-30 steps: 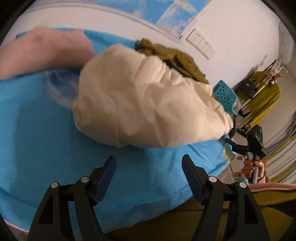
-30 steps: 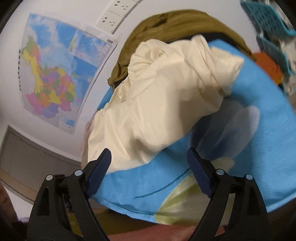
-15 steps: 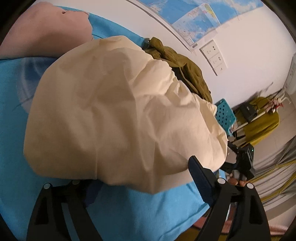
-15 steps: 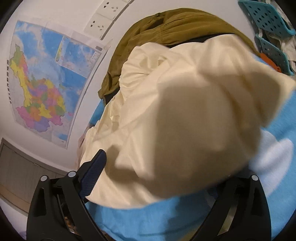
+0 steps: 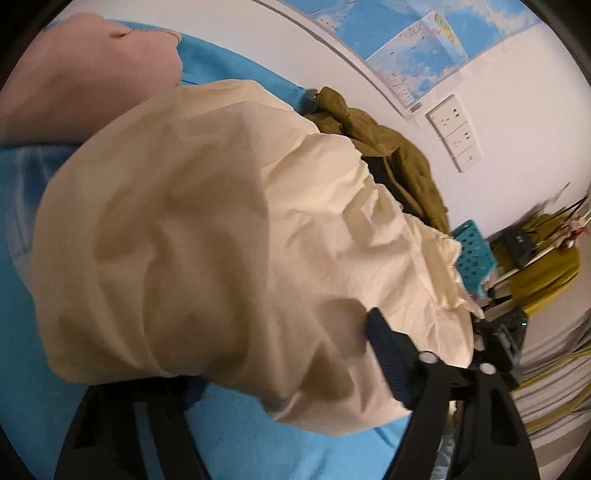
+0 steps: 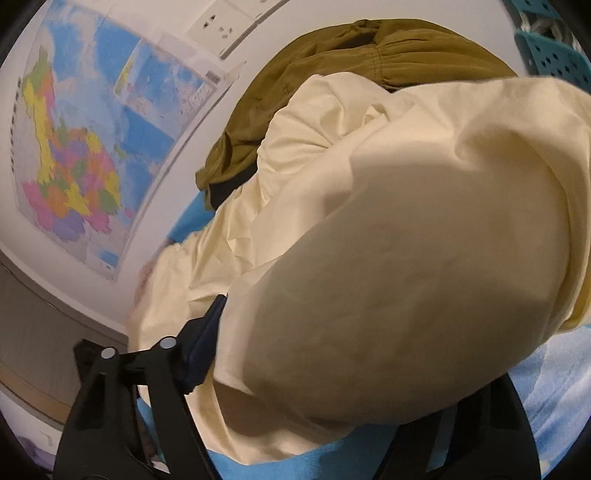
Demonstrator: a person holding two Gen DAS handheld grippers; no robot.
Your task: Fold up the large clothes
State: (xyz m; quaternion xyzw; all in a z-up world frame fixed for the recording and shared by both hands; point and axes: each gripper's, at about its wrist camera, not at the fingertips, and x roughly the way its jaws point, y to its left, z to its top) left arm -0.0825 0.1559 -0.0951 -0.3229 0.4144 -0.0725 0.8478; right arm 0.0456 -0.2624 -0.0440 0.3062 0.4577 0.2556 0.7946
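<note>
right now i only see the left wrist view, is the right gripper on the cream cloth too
Observer: The cream cloth lies between the right gripper's fingers, and its jaws have just been closing.
Operator: can you see both fingers
Observer: Only one finger shows, at the cloth's edge. The other is hidden under the cloth, so I cannot tell whether it grips.
Operator: whats on the wall past it
Observer: A map with many coloured regions, beside the sockets.
</note>
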